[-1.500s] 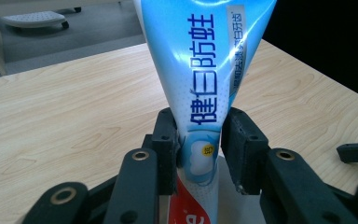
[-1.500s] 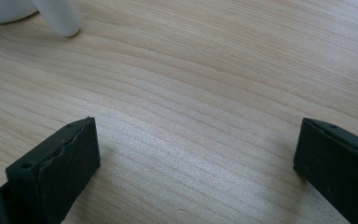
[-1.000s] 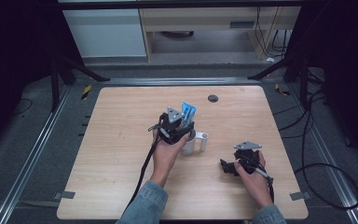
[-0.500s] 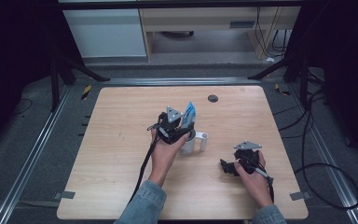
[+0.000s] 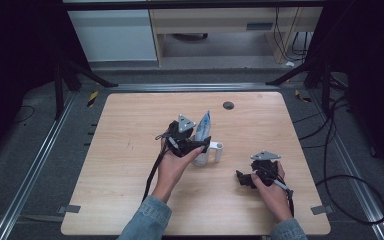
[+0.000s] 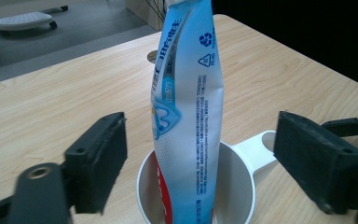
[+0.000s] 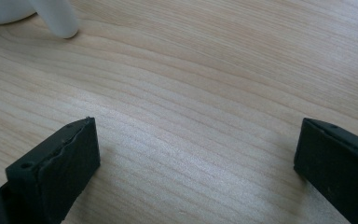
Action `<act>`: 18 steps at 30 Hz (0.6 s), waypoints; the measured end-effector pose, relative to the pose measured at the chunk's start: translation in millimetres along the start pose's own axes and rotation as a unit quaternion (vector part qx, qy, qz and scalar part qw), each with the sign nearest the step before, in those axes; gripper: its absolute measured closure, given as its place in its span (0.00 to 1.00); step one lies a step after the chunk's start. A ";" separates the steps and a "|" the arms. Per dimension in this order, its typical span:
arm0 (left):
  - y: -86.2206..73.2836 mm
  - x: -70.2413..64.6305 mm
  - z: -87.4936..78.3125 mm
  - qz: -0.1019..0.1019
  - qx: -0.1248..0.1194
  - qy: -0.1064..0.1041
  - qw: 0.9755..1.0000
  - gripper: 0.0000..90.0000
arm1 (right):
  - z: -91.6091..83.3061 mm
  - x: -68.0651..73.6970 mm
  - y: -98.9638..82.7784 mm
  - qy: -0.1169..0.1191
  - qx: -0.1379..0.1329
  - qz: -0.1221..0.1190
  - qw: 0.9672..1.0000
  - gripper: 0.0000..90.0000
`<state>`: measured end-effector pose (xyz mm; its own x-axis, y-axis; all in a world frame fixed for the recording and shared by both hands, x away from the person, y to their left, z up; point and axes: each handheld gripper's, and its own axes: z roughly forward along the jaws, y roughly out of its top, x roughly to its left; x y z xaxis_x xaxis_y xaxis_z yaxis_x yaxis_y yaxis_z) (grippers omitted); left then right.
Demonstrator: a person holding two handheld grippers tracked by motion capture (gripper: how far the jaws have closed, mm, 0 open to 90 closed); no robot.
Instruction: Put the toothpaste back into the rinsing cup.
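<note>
**Jaws parted, tube left standing in white cup**

High view: seen mid-table, the left gripper (image 5: 192,141), held just beside a white cup (image 5: 203,151) with its handle pointing toward the right gripper. Rising out of that cup, a blue-and-white toothpaste tube (image 5: 203,129), upright with a slight lean. Against the frames of a second and half a second earlier, little changed in place: left hand at almost the same spot by the cup, tube at a slightly different angle. Farther toward the near right corner of the wooden table (image 5: 130,125), the right gripper (image 5: 245,179), low over the wood, well apart from the cup, where it also sat a second ago. Near the far edge, a small dark round disc (image 5: 228,105).

Left gripper view: left gripper (image 6: 200,163) with jaws spread wide, one on each side of the toothpaste tube (image 6: 189,116), neither pad touching it; jaws just been opening, tube between them but free. Tube bottom end down inside the white cup (image 6: 242,186), printed side facing the camera, handle jutting toward the right jaw.

Right gripper view: right gripper (image 7: 196,163) with jaws wide apart, nothing between them but bare wood grain. At the top left corner, the base of the white cup (image 7: 4,11) and the tip of its handle, resting on the table (image 7: 205,84).
</note>
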<state>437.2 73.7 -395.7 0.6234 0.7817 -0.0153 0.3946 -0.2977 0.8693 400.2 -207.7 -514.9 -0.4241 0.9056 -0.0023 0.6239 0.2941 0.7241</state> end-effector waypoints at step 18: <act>-7.3 35.6 -38.0 0.002 0.033 0.020 0.999 0.07 | 0.8 -0.4 1.3 0.003 0.000 0.000 1.000 0.00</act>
<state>430.9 124.5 -383.8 0.5981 0.8014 0.0085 0.4372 -0.3351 0.8346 401.7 -207.4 -514.5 -0.4287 0.9034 0.0014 0.6235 0.2947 0.7242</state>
